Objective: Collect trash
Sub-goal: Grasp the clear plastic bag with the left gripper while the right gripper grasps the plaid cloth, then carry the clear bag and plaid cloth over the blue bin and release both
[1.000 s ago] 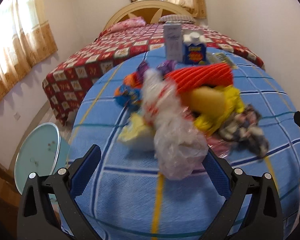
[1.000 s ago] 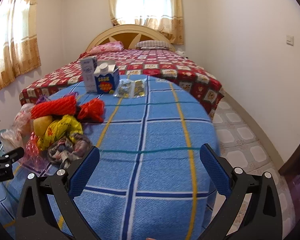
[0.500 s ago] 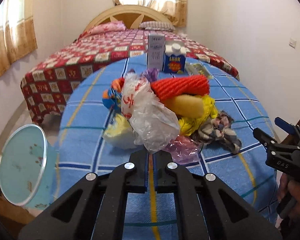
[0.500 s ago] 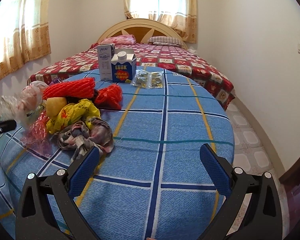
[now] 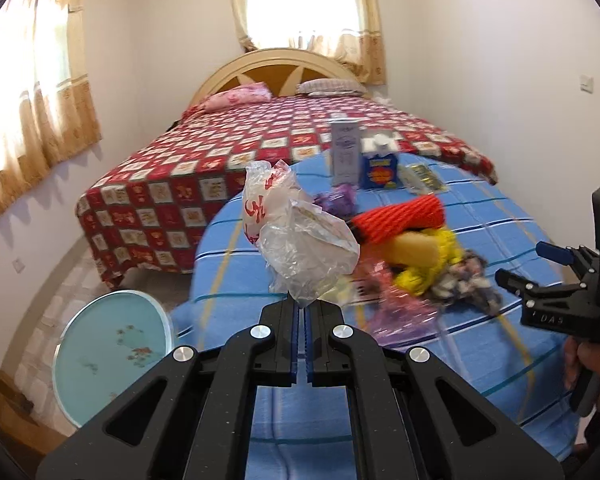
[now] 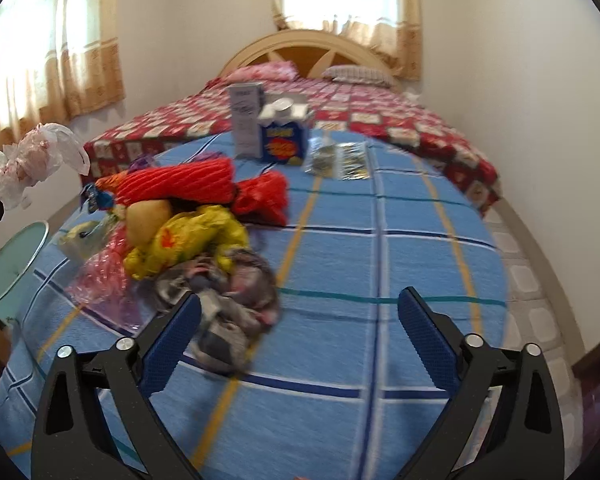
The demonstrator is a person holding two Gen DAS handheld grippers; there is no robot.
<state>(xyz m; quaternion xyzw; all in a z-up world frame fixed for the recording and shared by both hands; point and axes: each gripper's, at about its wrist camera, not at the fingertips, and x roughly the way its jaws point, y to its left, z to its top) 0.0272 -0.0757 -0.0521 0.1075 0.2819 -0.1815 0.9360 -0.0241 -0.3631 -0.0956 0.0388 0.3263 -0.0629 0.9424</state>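
**Clear bag pinched and lifted; right jaws narrowing over the pile**

While the left gripper (image 5: 302, 308) points down across the table, its jaws are pressed together on the tail of a crumpled clear plastic bag (image 5: 300, 236) with red print. Left wrist view: the bag stands up off the blue checked tablecloth (image 5: 228, 264), clear of the heap. Behind it, the trash pile: red mesh netting (image 5: 400, 216), a yellow wrapper (image 5: 424, 268), a grey patterned rag (image 5: 468, 280), a pink film (image 5: 396, 312). Two cartons (image 5: 360, 160) stand upright at the far edge, towards the red patchwork bed (image 5: 204, 176). A pale green bin (image 5: 108, 356) sits on the floor to the left, below table level. The right gripper (image 5: 556, 276) shows at the right edge, a hand (image 5: 588, 364) under it.

Right wrist view: the right gripper (image 6: 298, 320) has jaws spread but closing, nothing pressed between them. The left finger (image 6: 172, 336) overlaps the grey rag in the frame; whether it touches it, cannot tell. Yellow wrapper and red netting lie just beyond. The clear bag hangs in the air at the left edge, above the bin. Foil packets (image 6: 340, 160) lie flat beside the cartons.
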